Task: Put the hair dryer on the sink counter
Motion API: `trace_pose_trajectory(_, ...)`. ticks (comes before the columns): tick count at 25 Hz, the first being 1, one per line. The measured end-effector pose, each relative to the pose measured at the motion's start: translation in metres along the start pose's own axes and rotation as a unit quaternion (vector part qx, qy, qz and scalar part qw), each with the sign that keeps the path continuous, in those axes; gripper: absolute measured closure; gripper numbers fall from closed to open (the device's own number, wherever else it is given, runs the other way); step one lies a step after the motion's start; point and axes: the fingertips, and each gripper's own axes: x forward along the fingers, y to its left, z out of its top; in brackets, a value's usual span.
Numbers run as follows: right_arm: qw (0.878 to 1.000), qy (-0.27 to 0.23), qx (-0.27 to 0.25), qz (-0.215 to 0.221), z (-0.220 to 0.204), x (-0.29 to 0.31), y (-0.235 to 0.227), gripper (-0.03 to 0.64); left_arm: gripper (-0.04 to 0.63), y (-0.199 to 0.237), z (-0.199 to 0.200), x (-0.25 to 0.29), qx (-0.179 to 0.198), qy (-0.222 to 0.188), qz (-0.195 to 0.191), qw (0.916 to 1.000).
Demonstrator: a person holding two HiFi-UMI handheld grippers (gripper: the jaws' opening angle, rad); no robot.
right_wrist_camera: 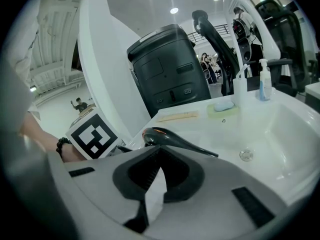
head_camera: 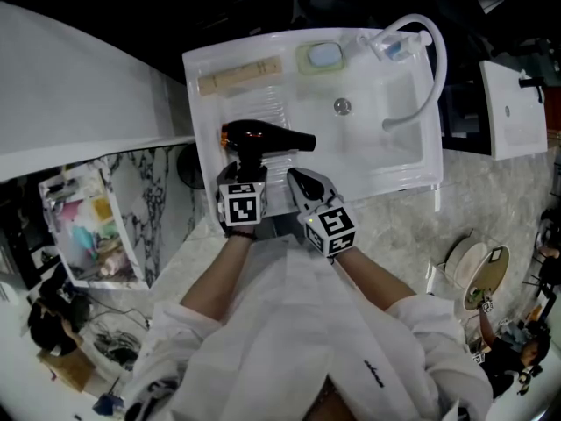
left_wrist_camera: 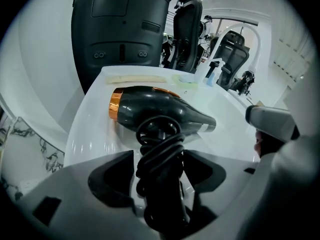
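A black hair dryer [head_camera: 263, 137] with a copper back ring lies on its side on the ribbed left part of the white sink counter [head_camera: 203, 117]. Its nozzle points right toward the basin. Black cord is wound round its handle [left_wrist_camera: 161, 154]. My left gripper [head_camera: 250, 168] straddles that handle from the near side. A sliver of white shows between the pads and the cord, so it stands open. My right gripper [head_camera: 296, 179] rests just right of the handle at the counter's front edge, shut and empty. The dryer [right_wrist_camera: 175, 140] lies just beyond its tip [right_wrist_camera: 159, 151].
At the counter's back lie a pale wooden comb [head_camera: 238, 75], a green soap dish [head_camera: 323, 57] and small bottles [head_camera: 390, 46]. The basin [head_camera: 377, 139] with its drain [head_camera: 342, 106] and a curved white faucet [head_camera: 431, 68] fills the right side. A dark bin [left_wrist_camera: 120, 29] stands behind.
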Motion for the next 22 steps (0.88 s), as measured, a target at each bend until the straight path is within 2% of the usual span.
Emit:
trace_pose_trajectory(9, 1.0, -0.013, 0.006, -0.015, 0.008, -0.01, -0.004, 0.6, 0.293, -0.004, 0.022, -0.039, 0.008, -0.037, -0.016, 0.9991)
trace_pose_trajectory(15, 0.999, -0.039, 0.015, -0.033, 0.025, -0.022, -0.005, 0.6, 0.298, -0.009, 0.047, -0.076, 0.016, -0.091, -0.022, 0.9955)
trace_pose_trajectory(22, 0.995, -0.075, 0.019, -0.067, 0.05, -0.042, -0.014, 0.6, 0.389, -0.013, 0.078, -0.116, 0.05, -0.153, -0.026, 0.9866)
